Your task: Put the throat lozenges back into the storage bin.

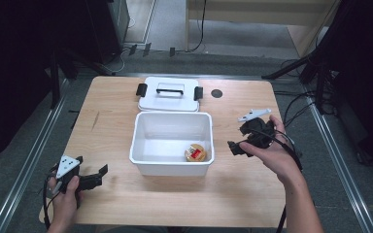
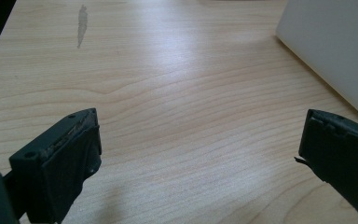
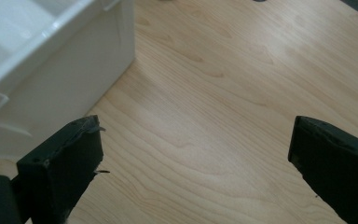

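Observation:
A white plastic bin (image 1: 141, 145) stands open at the middle of the wooden table (image 1: 111, 121). A small round tan tub with a red label (image 1: 195, 153) lies in the bin's near right corner. The bin's white lid (image 1: 169, 99), with black handle and clips, lies flat just behind it. My left gripper (image 1: 93, 167) rests low near the table's front left corner, open and empty, its jaws wide apart (image 2: 200, 126), with the bin's wall (image 2: 335, 51) off to its right. My right gripper (image 1: 236, 137) hovers just right of the bin, open and empty (image 3: 196, 135), beside the bin's corner (image 3: 51, 60).
A small black disc (image 1: 216, 93) sits on the table right of the lid. A dark streak (image 2: 81, 25) marks the wood ahead of the left gripper. Metal rails and cables run along the floor on both sides of the table.

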Available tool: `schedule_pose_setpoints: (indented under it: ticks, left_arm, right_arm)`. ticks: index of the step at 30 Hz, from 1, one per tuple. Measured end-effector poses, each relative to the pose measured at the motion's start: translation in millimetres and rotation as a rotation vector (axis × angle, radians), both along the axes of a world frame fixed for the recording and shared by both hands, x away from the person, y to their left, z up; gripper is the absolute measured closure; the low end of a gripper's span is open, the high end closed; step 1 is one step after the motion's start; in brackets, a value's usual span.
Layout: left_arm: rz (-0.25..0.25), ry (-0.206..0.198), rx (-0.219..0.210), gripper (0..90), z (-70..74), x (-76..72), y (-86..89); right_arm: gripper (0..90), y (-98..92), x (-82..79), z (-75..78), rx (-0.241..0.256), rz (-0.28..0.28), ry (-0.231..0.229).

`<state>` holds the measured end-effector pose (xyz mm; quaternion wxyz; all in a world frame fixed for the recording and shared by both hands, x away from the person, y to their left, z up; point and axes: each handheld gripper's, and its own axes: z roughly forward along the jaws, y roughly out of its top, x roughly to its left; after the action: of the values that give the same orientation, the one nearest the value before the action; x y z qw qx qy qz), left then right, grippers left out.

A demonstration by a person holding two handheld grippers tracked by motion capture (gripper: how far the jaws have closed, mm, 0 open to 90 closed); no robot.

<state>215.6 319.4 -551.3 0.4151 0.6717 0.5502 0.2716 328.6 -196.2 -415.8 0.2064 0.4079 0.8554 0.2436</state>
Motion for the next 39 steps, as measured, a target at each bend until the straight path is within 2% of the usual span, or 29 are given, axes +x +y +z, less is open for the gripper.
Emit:
schedule_pose_setpoints:
  ticks: [6, 10, 20, 23, 25, 30, 35, 39]
  left_arm:
    - [0.001, -0.002, -0.003, 0.0, -0.1, 0.0, 0.0]
    - [0.001, -0.002, 0.0, 0.0, -0.1, 0.0, 0.0]
    - [0.001, -0.001, -0.002, 0.0, 0.0, 0.0, 0.5]
    - [0.001, -0.001, -0.002, 0.0, 0.0, 0.0, 0.4]
    - [0.003, 0.0, -0.002, 0.0, 0.0, -0.1, 0.2]
    - [0.003, -0.001, -0.003, 0.0, 0.0, -0.1, 0.1]
    - [0.002, 0.001, -0.001, 0.0, 0.0, -0.6, -0.1]
    - [0.007, 0.0, -0.006, 0.0, -0.2, -0.1, 0.6]
  right_arm:
    - [3.1, -17.6, -6.3, -17.7, 0.033, -0.06, -0.013]
    - [3.1, -28.9, -12.5, -30.7, 0.059, -0.097, -0.042]
    - [3.3, -53.7, -27.9, -63.3, 0.122, -0.163, -0.064]
    - [3.3, -59.7, -32.8, -72.4, 0.119, -0.172, -0.074]
    - [3.3, -64.5, -36.8, -77.2, 0.128, -0.185, -0.088]
    - [3.3, -80.0, -49.9, -89.2, 0.188, -0.203, -0.118]
    - [3.3, -96.2, -62.9, -104.3, 0.196, -0.225, -0.128]
    - [3.3, -113.4, -73.9, -112.1, 0.221, -0.254, -0.145]
